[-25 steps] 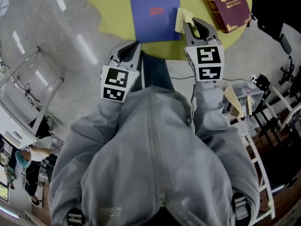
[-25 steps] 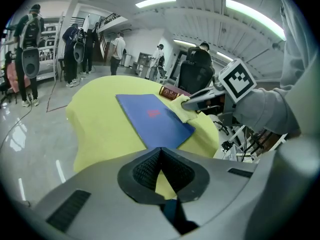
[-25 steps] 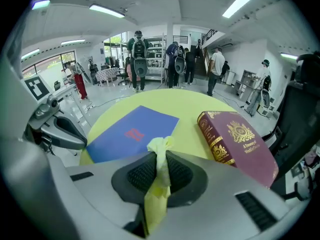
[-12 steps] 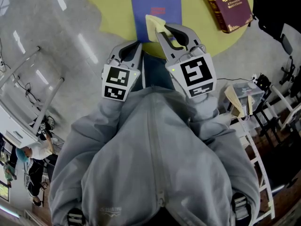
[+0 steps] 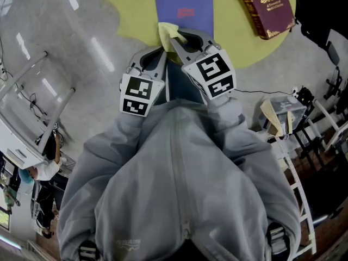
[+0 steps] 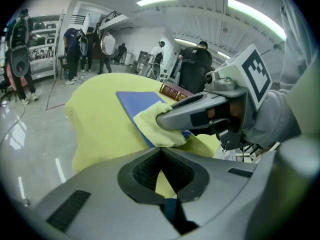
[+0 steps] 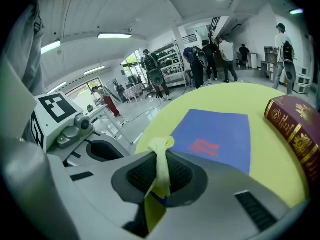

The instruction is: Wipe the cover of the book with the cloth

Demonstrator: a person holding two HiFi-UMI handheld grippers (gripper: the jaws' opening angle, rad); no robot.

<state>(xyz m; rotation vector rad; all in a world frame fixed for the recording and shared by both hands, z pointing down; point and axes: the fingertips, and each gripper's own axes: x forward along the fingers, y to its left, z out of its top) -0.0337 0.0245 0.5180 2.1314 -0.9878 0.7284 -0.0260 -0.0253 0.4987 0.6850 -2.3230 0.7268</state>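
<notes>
A blue book (image 5: 183, 4) with red print lies flat on the round yellow table (image 5: 130, 10); it also shows in the right gripper view (image 7: 215, 136) and the left gripper view (image 6: 137, 101). My right gripper (image 5: 169, 37) is shut on a pale yellow cloth (image 5: 167, 32) (image 7: 161, 166), which rests at the book's near edge (image 6: 155, 124). My left gripper (image 5: 155, 58) hangs at the table's near rim, just left of the right one, jaws shut with nothing between them.
A thick maroon book (image 5: 266, 4) (image 7: 295, 129) with gold print lies on the table's right side. A white rack (image 5: 27, 107) stands on the floor at left, a white ladder-like frame (image 5: 293, 162) at right. People stand in the background.
My right gripper has swung left with the cloth, from the book's right edge to its near left corner. The left gripper has barely moved.
</notes>
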